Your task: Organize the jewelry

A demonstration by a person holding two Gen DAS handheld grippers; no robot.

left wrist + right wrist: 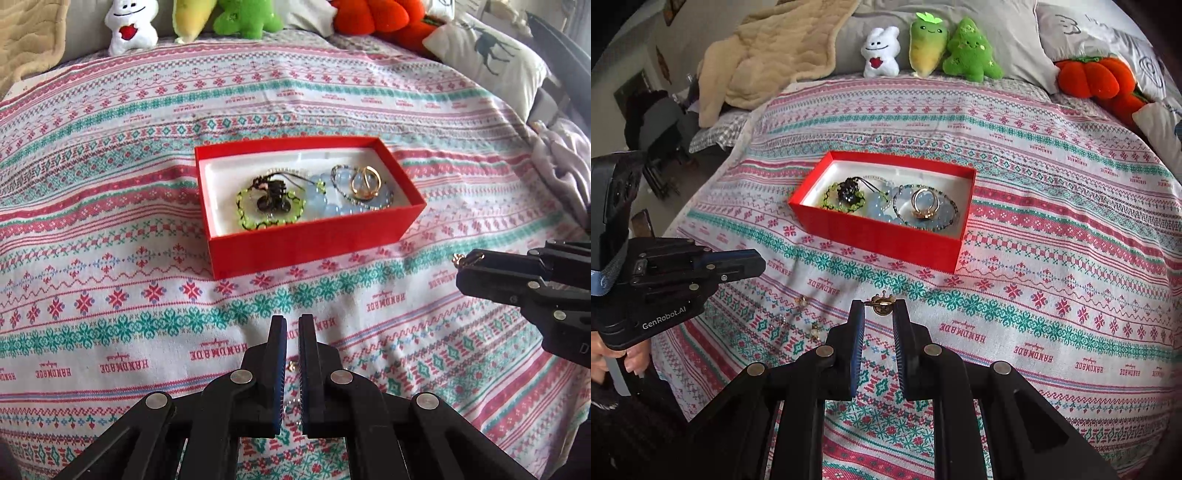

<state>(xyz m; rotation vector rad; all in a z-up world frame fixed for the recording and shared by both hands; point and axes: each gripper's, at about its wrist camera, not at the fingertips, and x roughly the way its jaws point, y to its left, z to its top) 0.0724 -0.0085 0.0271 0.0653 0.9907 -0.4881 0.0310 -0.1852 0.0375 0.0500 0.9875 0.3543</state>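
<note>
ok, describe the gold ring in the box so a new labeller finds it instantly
Start at the open red box in the middle of the patterned bedspread. Look at its right end, past the green beaded bracelet and the pale blue beads. The gold ring lies inside a thin dark-beaded loop; it is the only shiny metal band there, everything else being beadwork.

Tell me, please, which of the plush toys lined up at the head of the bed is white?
The small white plush with a red heart on its chest, leftmost in the row. The radish-shaped plush beside it is yellow-green, the tree plush green, and the pumpkin plush orange.
</note>
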